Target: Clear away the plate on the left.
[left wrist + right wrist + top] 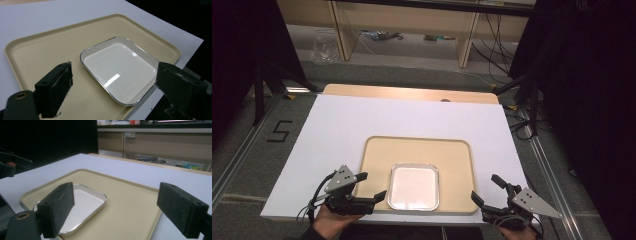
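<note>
White table point(362, 120) carries a beige tray point(377, 150); left claw point(372, 186), released, should straddle the dish point(414, 186) rim squarely; right claw point(486, 190) released.

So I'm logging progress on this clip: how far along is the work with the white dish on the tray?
Done: the white dish sits flat and empty on the beige tray, near its front edge. In hand: nothing yet. The left gripper is open at the tray's left front edge, close to the dish; the right gripper is open at the tray's right front corner. Left: grasping and moving the dish.
</note>
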